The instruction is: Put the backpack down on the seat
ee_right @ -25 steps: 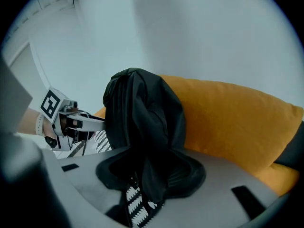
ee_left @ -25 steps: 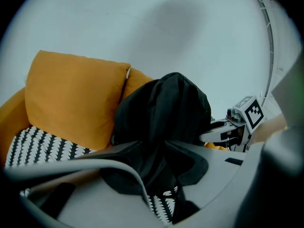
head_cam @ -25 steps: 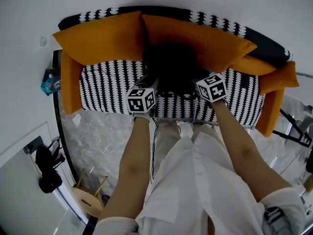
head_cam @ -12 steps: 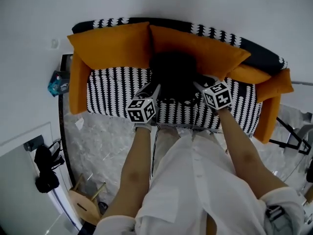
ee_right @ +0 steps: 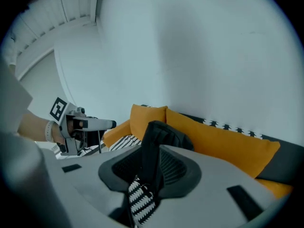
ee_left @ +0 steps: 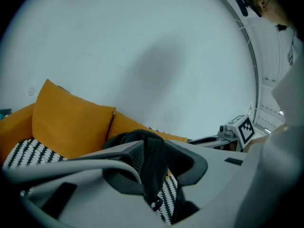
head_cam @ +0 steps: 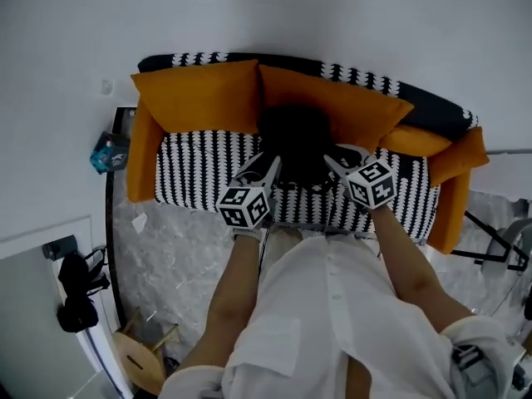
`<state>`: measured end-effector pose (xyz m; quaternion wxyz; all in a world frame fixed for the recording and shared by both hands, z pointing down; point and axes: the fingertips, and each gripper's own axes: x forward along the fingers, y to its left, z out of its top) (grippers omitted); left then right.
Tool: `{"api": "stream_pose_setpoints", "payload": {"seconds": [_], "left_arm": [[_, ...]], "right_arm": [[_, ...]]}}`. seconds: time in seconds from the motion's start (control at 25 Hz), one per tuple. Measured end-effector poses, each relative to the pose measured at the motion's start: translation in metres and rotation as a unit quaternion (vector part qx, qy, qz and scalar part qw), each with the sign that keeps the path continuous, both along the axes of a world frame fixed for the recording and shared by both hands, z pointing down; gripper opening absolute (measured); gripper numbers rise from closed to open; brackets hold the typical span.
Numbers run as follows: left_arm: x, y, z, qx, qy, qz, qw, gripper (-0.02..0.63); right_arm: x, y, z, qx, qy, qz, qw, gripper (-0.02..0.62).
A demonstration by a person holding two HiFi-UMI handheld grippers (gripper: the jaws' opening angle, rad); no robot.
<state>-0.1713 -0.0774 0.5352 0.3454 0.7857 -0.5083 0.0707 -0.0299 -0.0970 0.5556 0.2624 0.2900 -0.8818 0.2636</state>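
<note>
A black backpack point(head_cam: 295, 144) rests on the black-and-white patterned seat point(head_cam: 199, 169) of the sofa, leaning against the orange back cushions point(head_cam: 199, 98). My left gripper point(head_cam: 268, 165) is at the backpack's left side. In the left gripper view a black strap point(ee_left: 154, 160) runs between its pads, and the gripper point(ee_left: 152, 167) is shut on it. My right gripper point(head_cam: 337, 161) is at the backpack's right side. Its jaws are closing, and a black strap point(ee_right: 151, 151) fills the gap between the pads of this gripper point(ee_right: 151, 170).
Orange armrest cushions point(head_cam: 143, 160) point(head_cam: 453, 189) bound the seat at both ends. A white wall rises behind the sofa. On the marble floor point(head_cam: 166, 256) stand a wooden stool point(head_cam: 137, 366) and a dark object point(head_cam: 76, 293) at the left, and a metal frame point(head_cam: 499, 227) at the right.
The sofa has shifted right and shrunk a little in the head view. Both grippers stay at the backpack's sides, and the backpack stays against the back cushions.
</note>
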Motion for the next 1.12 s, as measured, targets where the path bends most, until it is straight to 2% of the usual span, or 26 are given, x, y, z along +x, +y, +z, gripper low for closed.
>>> {"api": "stream_pose_setpoints", "payload": {"seconds": [0.12, 0.24, 0.56, 1.12], "left_arm": [[0.004, 0.002, -0.019, 0.018, -0.002, 0.012, 0.9998, 0.133], [0.007, 0.003, -0.035, 0.034, -0.011, 0.023, 0.9991, 0.091], [0.018, -0.004, -0.058, 0.056, -0.028, 0.049, 0.9968, 0.072], [0.036, -0.001, -0.05, 0.039, -0.034, 0.072, 0.9961, 0.072]], "right_arm": [[-0.006, 0.005, -0.025, 0.026, -0.02, -0.023, 0.999, 0.043], [-0.007, 0.004, -0.047, 0.05, -0.031, -0.03, 0.998, 0.021], [0.008, -0.009, -0.073, 0.084, -0.028, -0.009, 0.996, 0.018], [0.03, -0.005, -0.06, 0.063, -0.021, -0.002, 0.998, 0.018]]}}
